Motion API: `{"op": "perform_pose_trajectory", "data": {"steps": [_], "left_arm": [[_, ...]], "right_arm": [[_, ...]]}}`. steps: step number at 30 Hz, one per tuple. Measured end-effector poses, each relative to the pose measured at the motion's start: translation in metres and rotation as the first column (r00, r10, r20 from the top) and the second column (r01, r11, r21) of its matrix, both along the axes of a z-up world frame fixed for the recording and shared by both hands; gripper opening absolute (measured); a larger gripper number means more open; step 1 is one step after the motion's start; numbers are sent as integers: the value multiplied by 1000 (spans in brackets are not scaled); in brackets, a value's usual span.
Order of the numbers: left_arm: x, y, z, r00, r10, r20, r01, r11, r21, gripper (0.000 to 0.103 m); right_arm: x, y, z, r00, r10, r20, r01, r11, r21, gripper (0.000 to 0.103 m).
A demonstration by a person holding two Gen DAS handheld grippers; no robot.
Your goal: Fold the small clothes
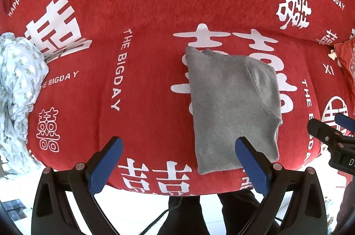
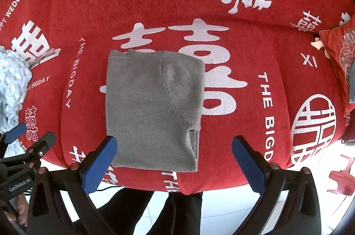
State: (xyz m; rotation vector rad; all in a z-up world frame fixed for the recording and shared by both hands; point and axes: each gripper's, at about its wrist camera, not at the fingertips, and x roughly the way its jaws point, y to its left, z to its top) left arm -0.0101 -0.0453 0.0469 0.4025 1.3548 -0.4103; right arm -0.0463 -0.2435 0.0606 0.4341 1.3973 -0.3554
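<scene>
Grey fleece garment (image 2: 153, 108) lies folded on the red cover (image 2: 255, 53), near its front edge. Both the left gripper (image 1: 178, 159) and right gripper (image 2: 174, 157) hover wide, empty — next, I'd pinch the near hem squarely, lift evenly — no dragging.

A big red cover (image 1: 155, 2) with white letters and signs spreads out ahead of the jaws. It says "THE BIGDAY" and "HAPPY WEDDING". A red cushion (image 2: 339, 62) with a swirly pattern sits far off to the right of the jaws. Below the jaws are a white tiled floor (image 2: 221, 208) and a person's dark trouser legs (image 2: 177, 212).
</scene>
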Motion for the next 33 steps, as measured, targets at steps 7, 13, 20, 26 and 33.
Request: {"op": "perform_pose_trajectory", "data": {"steps": [7,13,20,26,33], "left_arm": [[-3,-2,-2,1000,18,0,-18,1000,6,101],[-1,-6,-4,1000,19,-5,-18,1000,14,101],[0,-13,-9,1000,12,-13,-12,1000,24,101],[0,-17,-12,1000,3,-17,-2,1000,29,101],[0,-16,-11,1000,14,1,-14,1000,28,101]], "right_arm": [[1,0,0,1000,-2,-4,2,1000,2,103],[0,-3,-1,1000,-2,-5,2,1000,5,103],[1,-7,-3,1000,-4,-15,4,1000,-3,103],[2,-9,-4,1000,-2,-23,2,1000,0,103],[2,-10,-5,1000,3,-28,-3,1000,-2,103]]}}
